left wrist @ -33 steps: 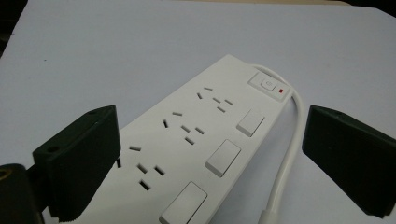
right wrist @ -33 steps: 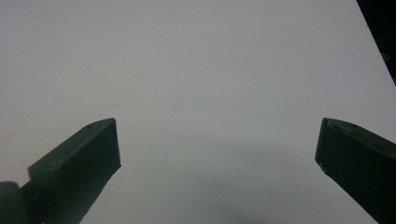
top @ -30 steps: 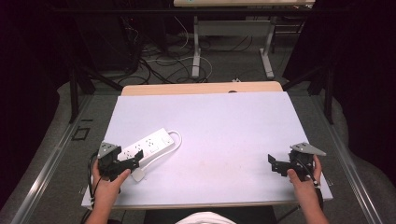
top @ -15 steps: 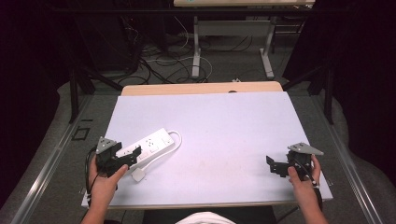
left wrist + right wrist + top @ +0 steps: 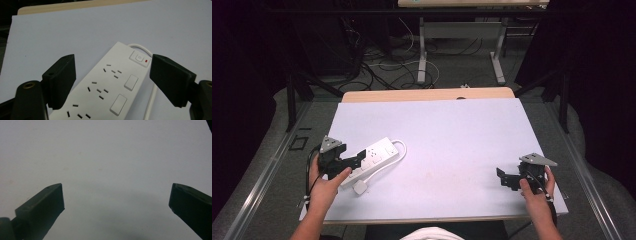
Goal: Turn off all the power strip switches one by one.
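Left gripper view shows your left gripper (image 5: 112,82) poised over the white power strip (image 5: 107,92), jaws just closing slightly yet clear of its sides, ready to straddle it, while your right gripper (image 5: 512,178) waits open, well right of the strip.

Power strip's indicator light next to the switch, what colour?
Red, on the white power strip; clearest in the left gripper view.

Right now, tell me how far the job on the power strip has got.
Done: the left gripper straddles the power strip, which lies flat on the white table. In hand: its jaws have just been closing, with the pads not yet touching. Left: gripping and lifting. The right gripper waits open over bare table.
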A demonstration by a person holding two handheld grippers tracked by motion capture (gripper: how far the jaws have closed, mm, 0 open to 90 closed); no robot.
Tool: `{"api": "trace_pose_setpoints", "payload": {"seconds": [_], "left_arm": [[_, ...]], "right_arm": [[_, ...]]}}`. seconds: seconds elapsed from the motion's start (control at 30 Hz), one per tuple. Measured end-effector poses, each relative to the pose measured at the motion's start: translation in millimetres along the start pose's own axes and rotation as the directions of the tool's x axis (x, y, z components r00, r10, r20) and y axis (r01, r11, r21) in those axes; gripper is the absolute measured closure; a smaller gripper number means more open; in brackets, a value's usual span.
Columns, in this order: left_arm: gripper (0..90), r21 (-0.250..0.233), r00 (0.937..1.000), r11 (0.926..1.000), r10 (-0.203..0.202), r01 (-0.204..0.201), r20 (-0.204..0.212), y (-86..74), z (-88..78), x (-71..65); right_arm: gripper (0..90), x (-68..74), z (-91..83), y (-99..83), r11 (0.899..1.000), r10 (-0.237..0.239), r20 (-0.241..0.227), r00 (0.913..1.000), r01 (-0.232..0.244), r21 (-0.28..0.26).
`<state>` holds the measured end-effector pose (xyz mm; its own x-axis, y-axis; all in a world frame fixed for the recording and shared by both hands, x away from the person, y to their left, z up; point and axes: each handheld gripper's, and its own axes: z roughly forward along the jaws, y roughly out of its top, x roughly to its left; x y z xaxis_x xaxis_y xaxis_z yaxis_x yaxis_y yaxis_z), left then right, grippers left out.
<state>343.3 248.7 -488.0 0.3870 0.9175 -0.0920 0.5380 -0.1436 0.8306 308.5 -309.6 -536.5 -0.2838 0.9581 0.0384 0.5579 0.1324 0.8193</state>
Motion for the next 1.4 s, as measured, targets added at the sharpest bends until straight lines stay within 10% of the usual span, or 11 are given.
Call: {"api": "trace_pose_setpoints", "payload": {"seconds": [0.5, 0.87, 1.4], "left_arm": [[36.5, 0.066, 0.9951, 0.9930, 0.097, -0.098, 0.020, 28.6, 14.5, -9.7], [46.4, 0.131, 0.9809, 0.9726, 0.186, -0.192, 0.056, 42.5, 23.5, -15.7], [62.1, 0.209, 0.9754, 0.9603, 0.154, -0.185, 0.157, 50.5, 43.7, -21.1]], "right_arm": [[0.0, -1.7, 1.1, -1.7, 1.000, 0.006, -0.001, 1.0000, -0.006, 0.006], [0.0, -1.6, 2.7, -2.1, 1.000, 0.022, -0.015, 0.9996, -0.022, 0.013], [0.0, -2.2, 4.2, -3.0, 1.000, 0.018, -0.019, 0.9997, -0.018, 0.017]]}}
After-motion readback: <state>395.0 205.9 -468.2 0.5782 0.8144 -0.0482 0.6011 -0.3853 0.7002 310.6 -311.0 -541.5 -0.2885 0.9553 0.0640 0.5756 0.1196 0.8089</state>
